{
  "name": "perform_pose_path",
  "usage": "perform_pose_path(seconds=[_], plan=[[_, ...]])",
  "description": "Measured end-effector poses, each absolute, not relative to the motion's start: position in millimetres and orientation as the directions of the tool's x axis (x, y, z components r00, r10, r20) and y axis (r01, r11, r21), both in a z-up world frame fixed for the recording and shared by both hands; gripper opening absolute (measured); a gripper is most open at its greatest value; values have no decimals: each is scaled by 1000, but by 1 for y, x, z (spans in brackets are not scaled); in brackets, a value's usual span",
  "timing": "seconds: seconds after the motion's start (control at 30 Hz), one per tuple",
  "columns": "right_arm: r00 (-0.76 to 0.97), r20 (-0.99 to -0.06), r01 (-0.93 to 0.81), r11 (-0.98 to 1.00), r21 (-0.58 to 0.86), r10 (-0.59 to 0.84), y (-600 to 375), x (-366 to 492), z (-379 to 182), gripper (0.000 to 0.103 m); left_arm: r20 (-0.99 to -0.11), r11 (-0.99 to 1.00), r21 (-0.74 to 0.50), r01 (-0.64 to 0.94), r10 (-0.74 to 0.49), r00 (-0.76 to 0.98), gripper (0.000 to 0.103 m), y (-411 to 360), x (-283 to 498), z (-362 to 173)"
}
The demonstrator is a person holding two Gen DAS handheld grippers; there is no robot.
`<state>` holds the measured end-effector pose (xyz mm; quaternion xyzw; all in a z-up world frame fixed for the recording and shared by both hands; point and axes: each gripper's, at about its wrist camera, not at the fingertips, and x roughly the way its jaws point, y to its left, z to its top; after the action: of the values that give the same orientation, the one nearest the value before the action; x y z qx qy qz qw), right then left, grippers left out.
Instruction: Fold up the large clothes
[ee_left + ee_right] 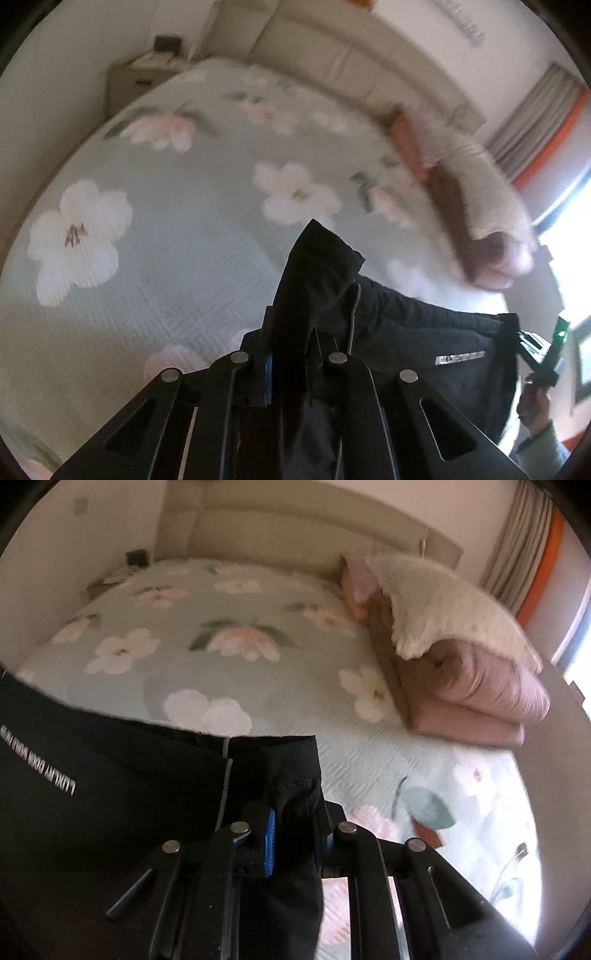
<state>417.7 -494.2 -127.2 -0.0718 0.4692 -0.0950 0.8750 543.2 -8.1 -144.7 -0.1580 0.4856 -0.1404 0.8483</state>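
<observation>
**Both grippers clamped on a black garment above the bed**

Nearest us, the left gripper point(291, 354) has its jaws pinched on a bunched corner of the black garment point(424, 343). The right gripper point(295, 830) grips the other corner likewise. The cloth spans between them above the floral bedspread point(221, 672). Farther back lie folded blankets point(480, 701) and the headboard point(314, 528).

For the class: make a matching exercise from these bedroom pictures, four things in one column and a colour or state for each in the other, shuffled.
Things:
1. trousers
2. bedspread
3. folded quilt
4. left gripper

Descriptions:
A. pink
B. black with white lettering
C. shut on cloth
D. pale green with flowers

Pairs: 1-B, 2-D, 3-A, 4-C
</observation>
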Motion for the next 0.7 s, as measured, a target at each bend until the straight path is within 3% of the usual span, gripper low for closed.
perform_pose_path(seconds=[0.17, 0.23, 0.27, 0.33, 0.47, 0.57, 0.7], plan=[[348, -918, 77, 982, -172, -188, -500, 443, -227, 21, -901, 941, -338, 15, -328, 285, 17, -16, 562, -248], [301, -940, 115, 984, -133, -162, -506, 443, -247, 24, -916, 950, -314, -9, -300, 266, 34, -17, 563, -266], [306, -939, 129, 984, -122, -156, -509, 443, -246, 27, -915, 948, -317, -19, -300, 268, 34, -16, 564, -267], [309, -935, 154, 979, -133, -175, -514, 442, -236, 41, -912, 943, -332, -27, -313, 266, 38, -12, 566, -259], [383, -921, 172, 985, -9, -75, -527, 417, -191, 48, -867, 922, -387, -7, -361, 345, 38, 14, 556, -217], [463, -886, 160, 980, 118, 31, -528, 384, -147, 77, -843, 926, -377, -16, -337, 420, 42, 36, 537, -175], [501, -863, 85, 989, 117, 59, -487, 341, -109, 81, -841, 961, -263, 83, -270, 468, 42, 21, 497, -133]])
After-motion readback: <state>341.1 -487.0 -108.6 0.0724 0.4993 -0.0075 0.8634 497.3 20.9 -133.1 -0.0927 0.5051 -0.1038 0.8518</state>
